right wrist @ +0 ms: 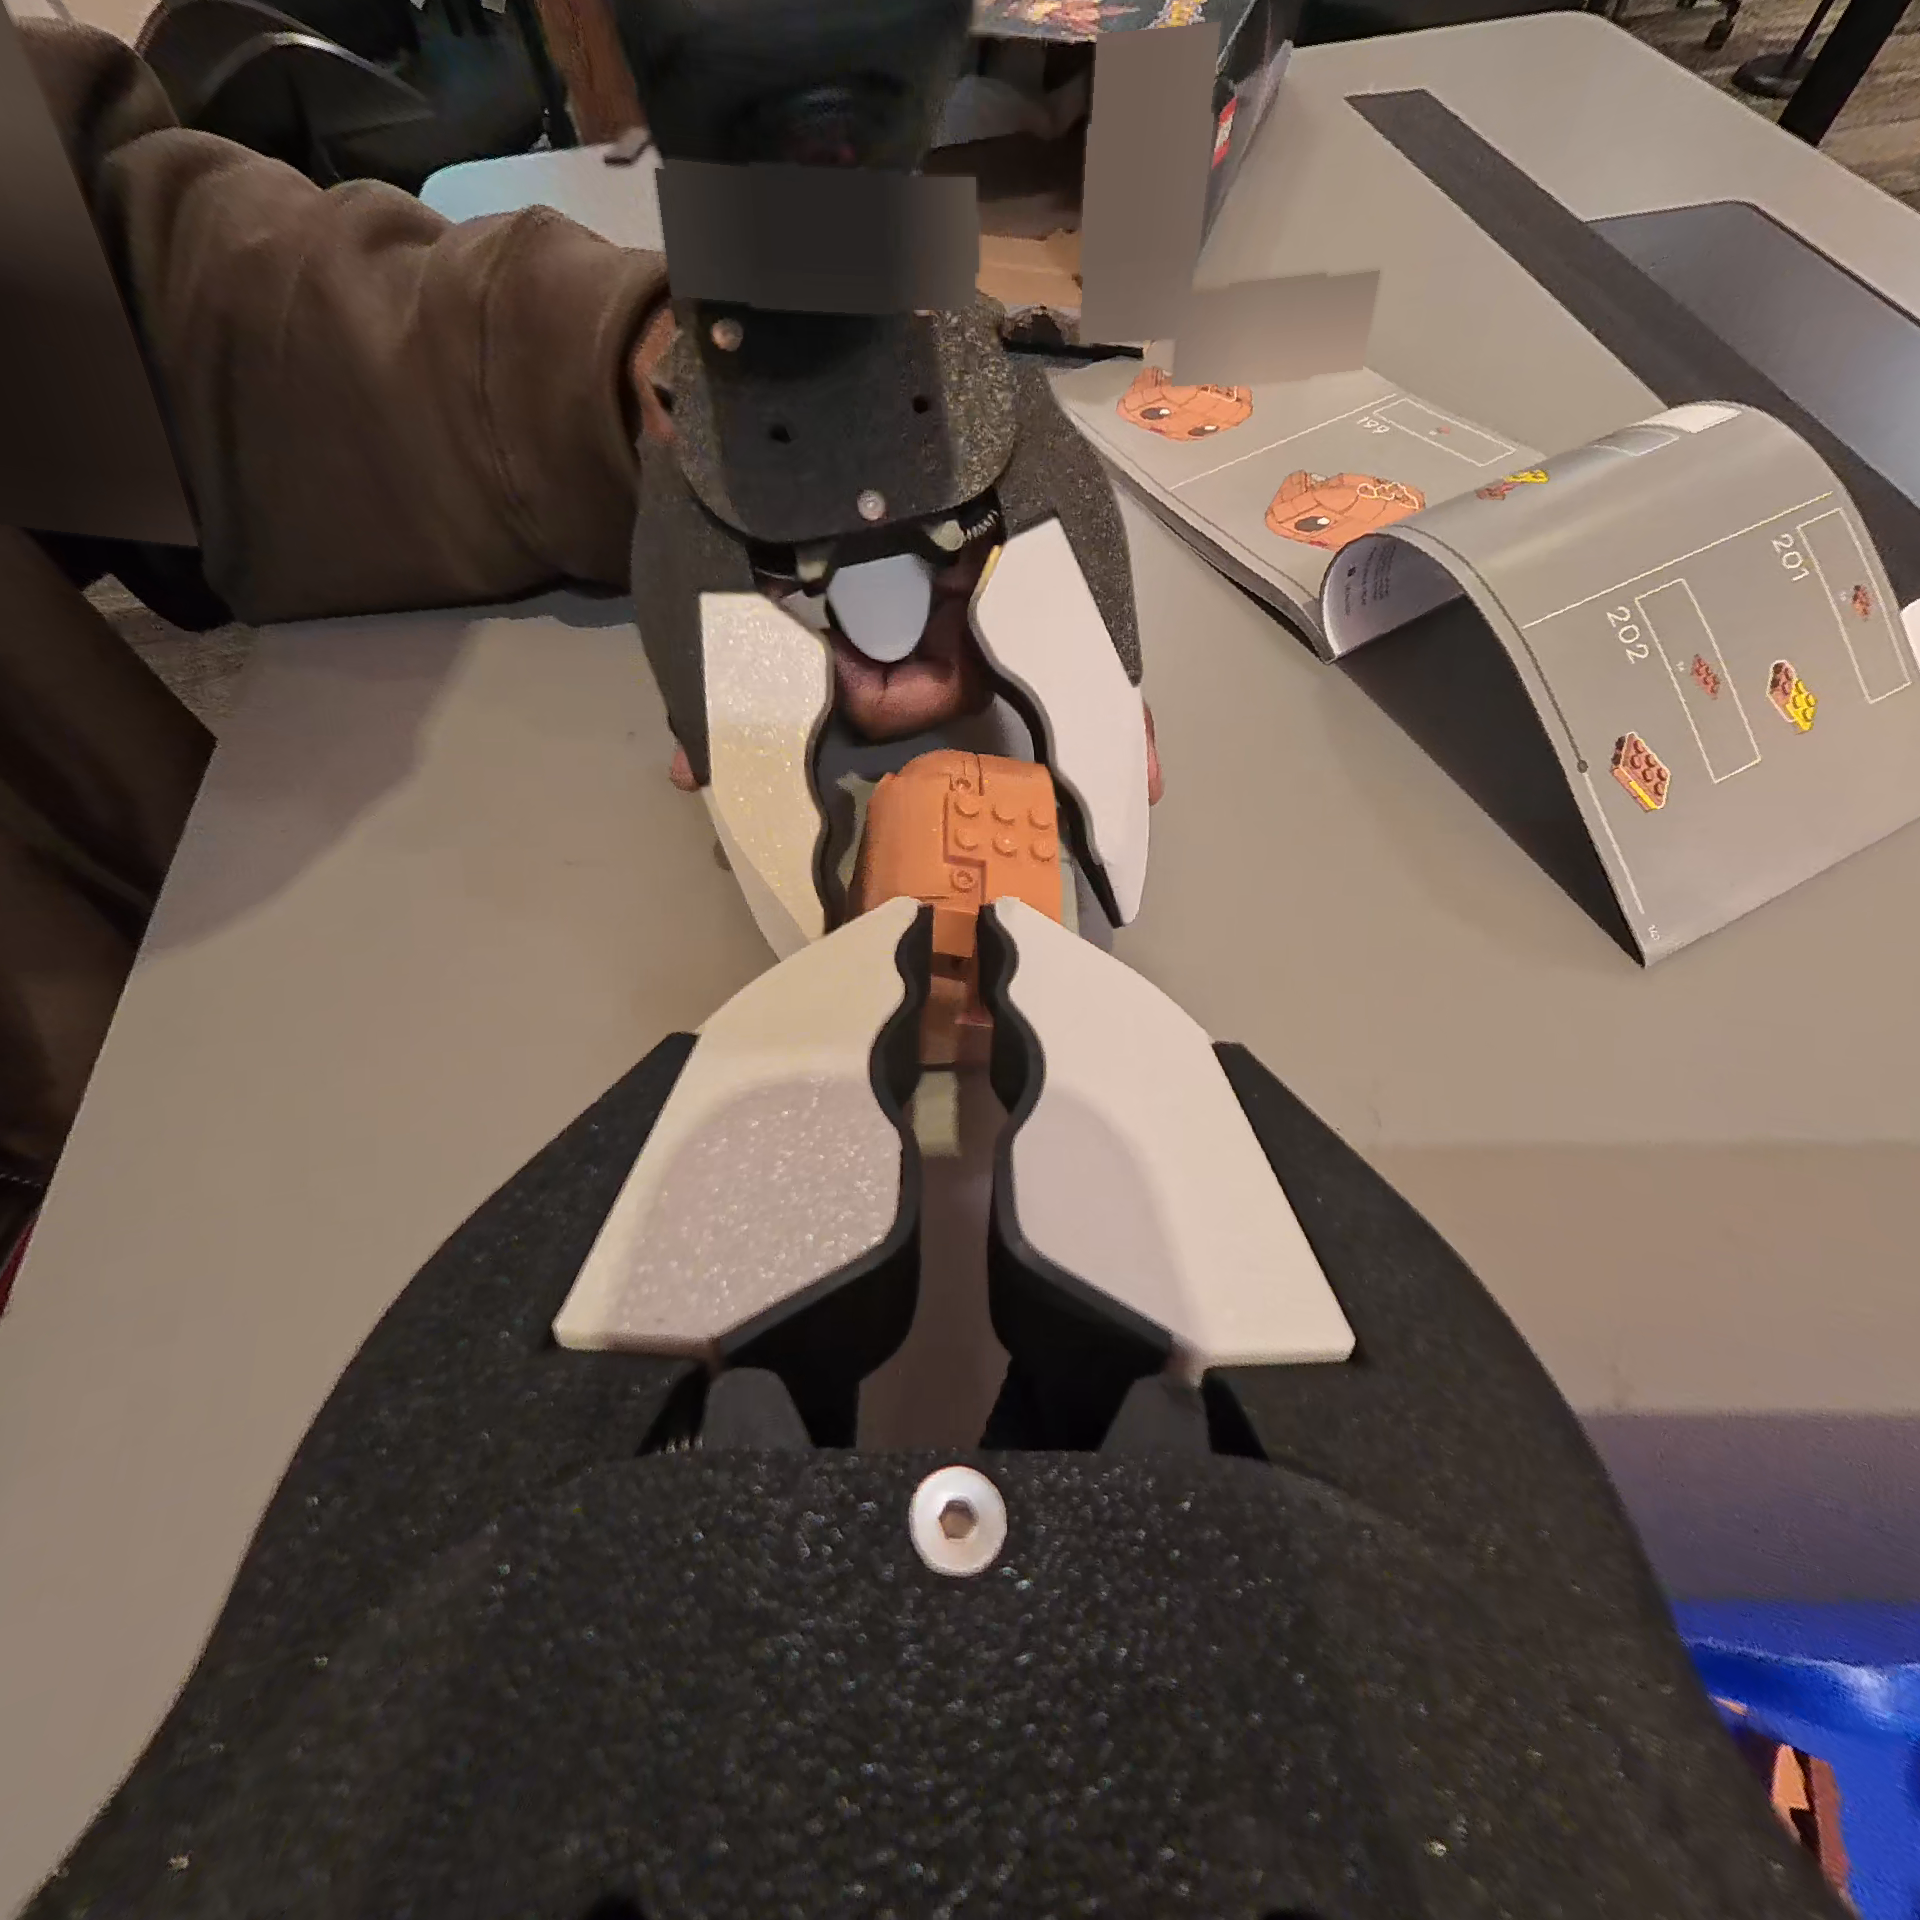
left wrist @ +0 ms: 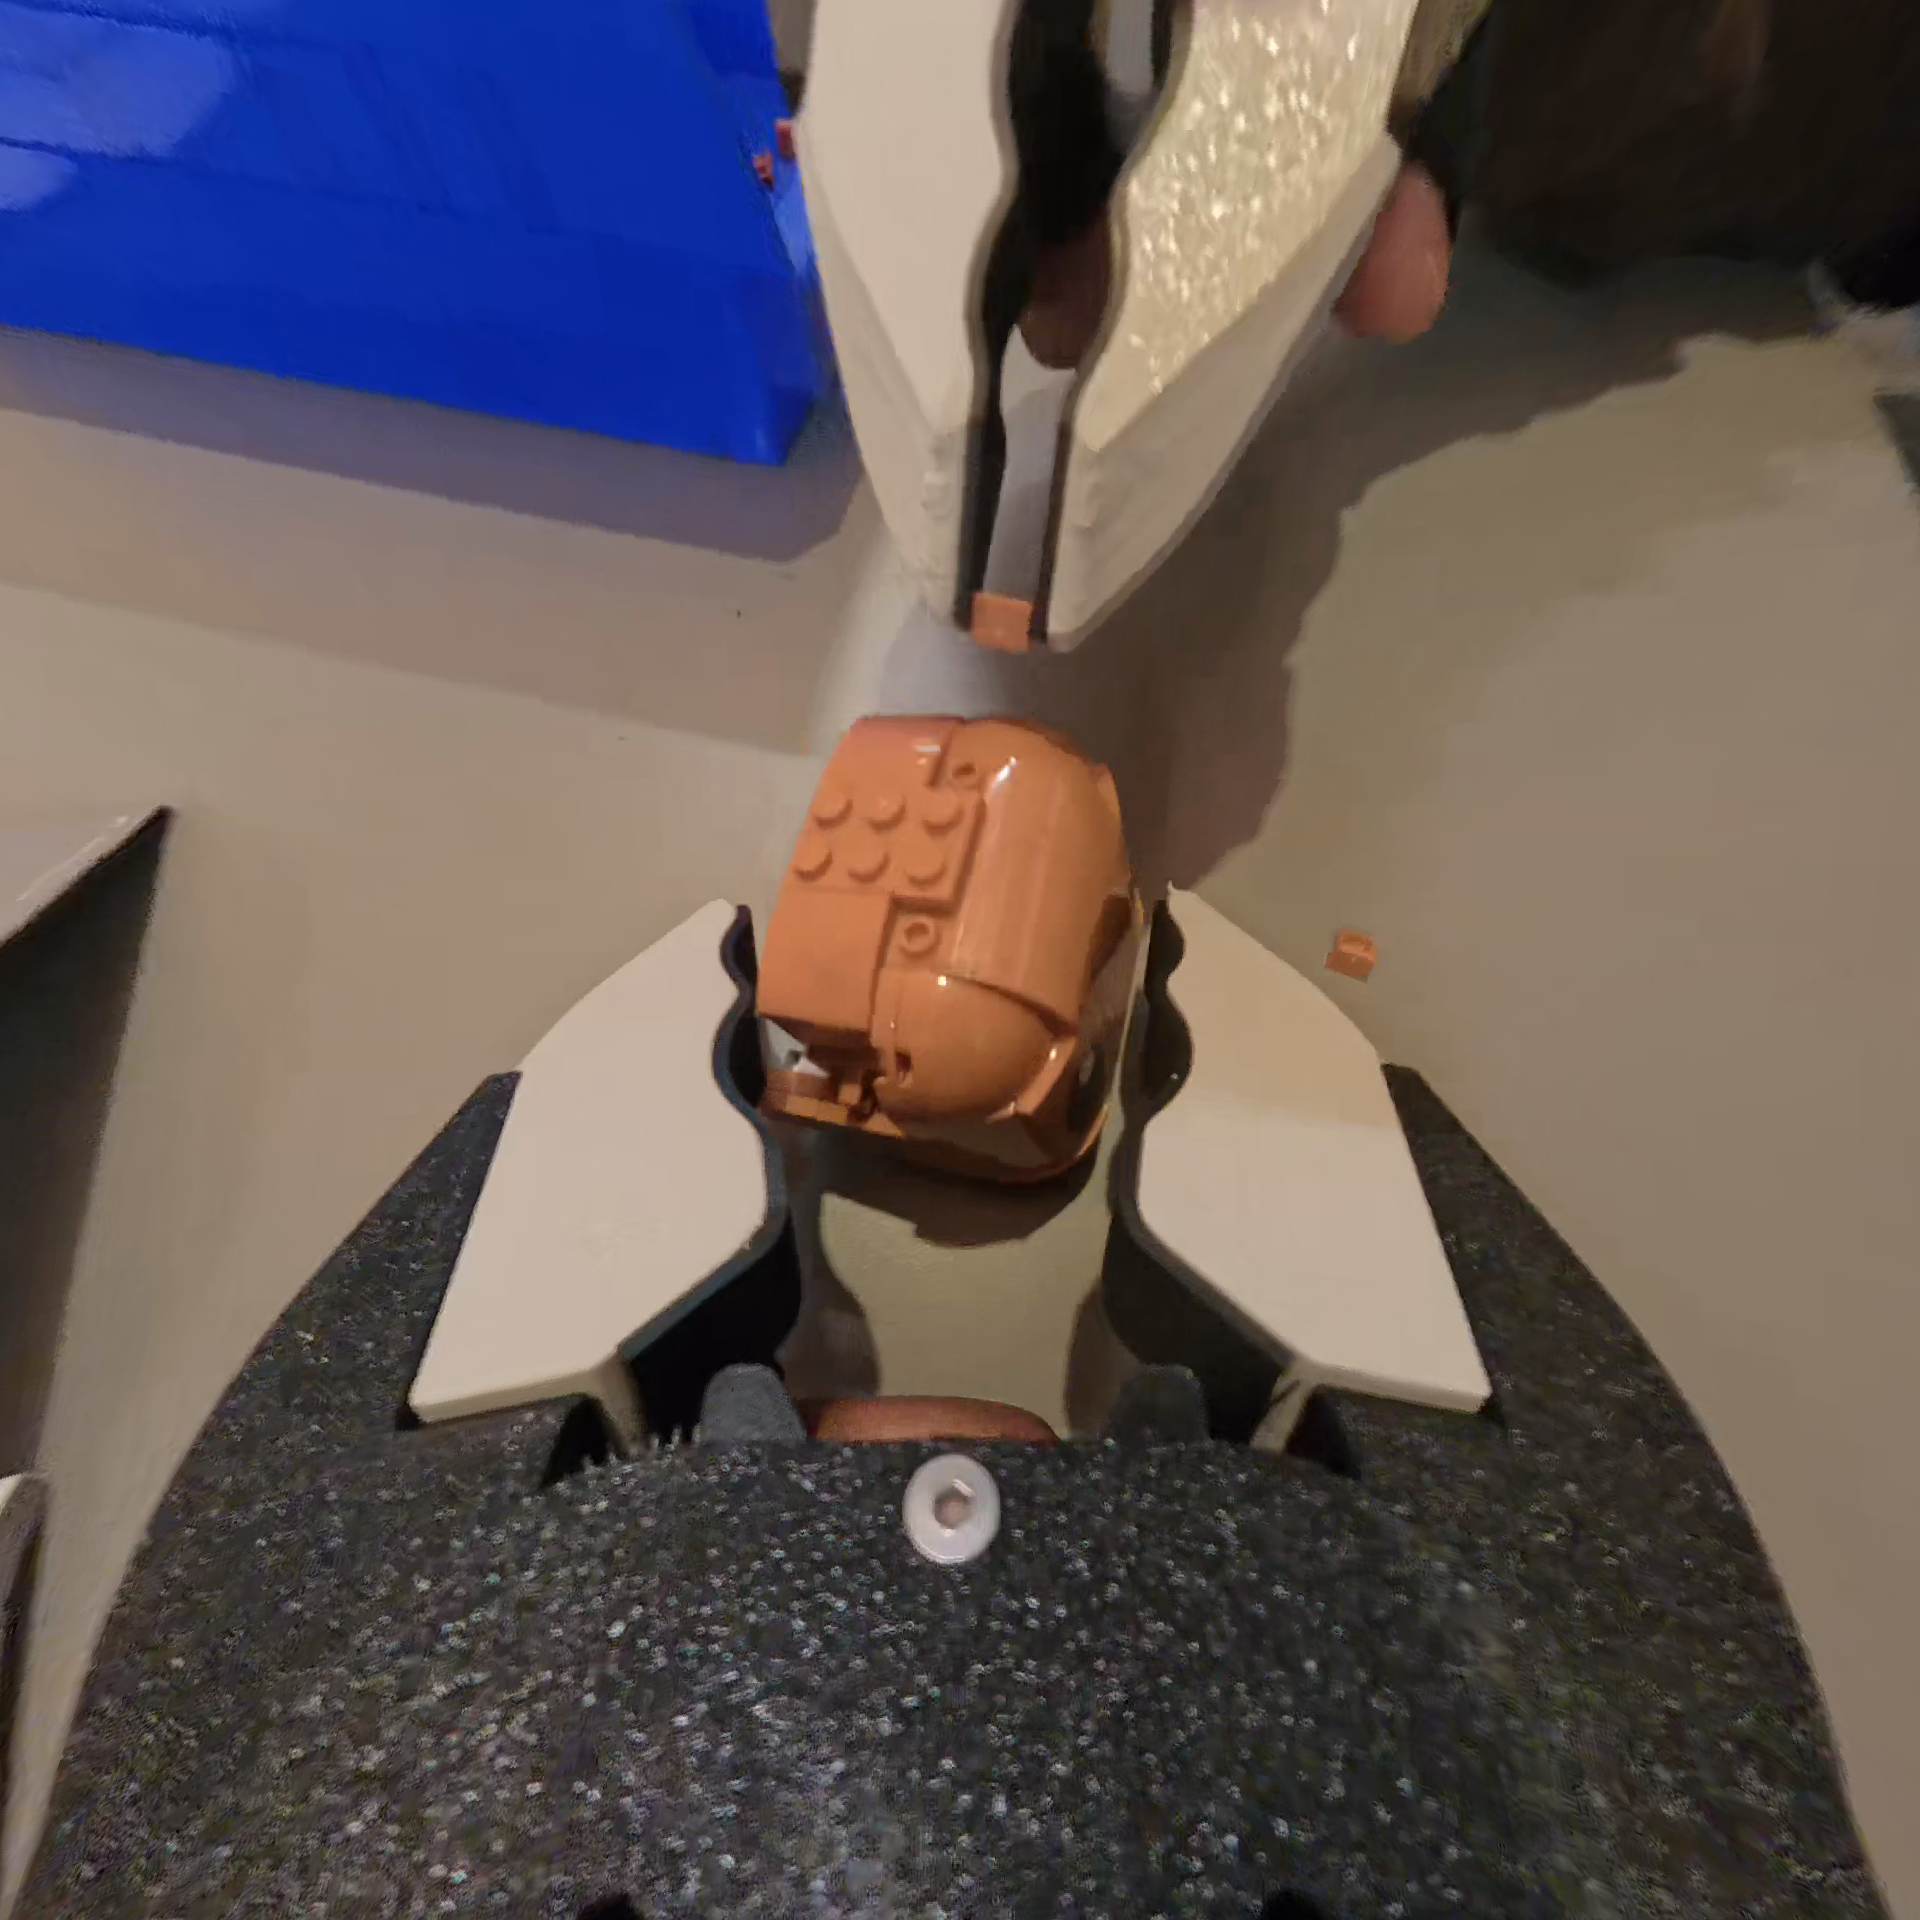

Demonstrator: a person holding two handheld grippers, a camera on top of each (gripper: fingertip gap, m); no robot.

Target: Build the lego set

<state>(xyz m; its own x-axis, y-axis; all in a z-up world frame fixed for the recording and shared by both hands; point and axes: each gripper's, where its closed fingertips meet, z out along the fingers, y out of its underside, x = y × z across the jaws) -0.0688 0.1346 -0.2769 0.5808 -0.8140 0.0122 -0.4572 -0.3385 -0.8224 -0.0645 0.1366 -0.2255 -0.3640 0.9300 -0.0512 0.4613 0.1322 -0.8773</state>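
Lego assembly (left wrist: 935,956), a rounded orange-brown block of glossy curved shells with a flat studded patch on its upper face, is held just above the grey counter (left wrist: 1558,727) between the fingers of the left gripper (left wrist: 945,914), which are closed on its sides. Its long axis runs roughly along the line between the two grippers, the studded face turned upward.

The right gripper (left wrist: 1003,623) is seen opposite, its white fingers pinched on a small orange brick (left wrist: 1003,620) held just short of the assembly's far end. In the right wrist view the brick is largely hidden between the wavy black finger linings.

A second loose small orange piece (left wrist: 1351,951) lies on the counter, well apart to the right.

A blue bin (left wrist: 416,208) stands on the counter; its contents cannot be made out, save for small orange-brown pieces at its edge.

An open instruction booklet (right wrist: 1558,582), grey-paged and curled, lies near the assembly. A brown sleeve (right wrist: 364,395) is seen behind the left gripper.
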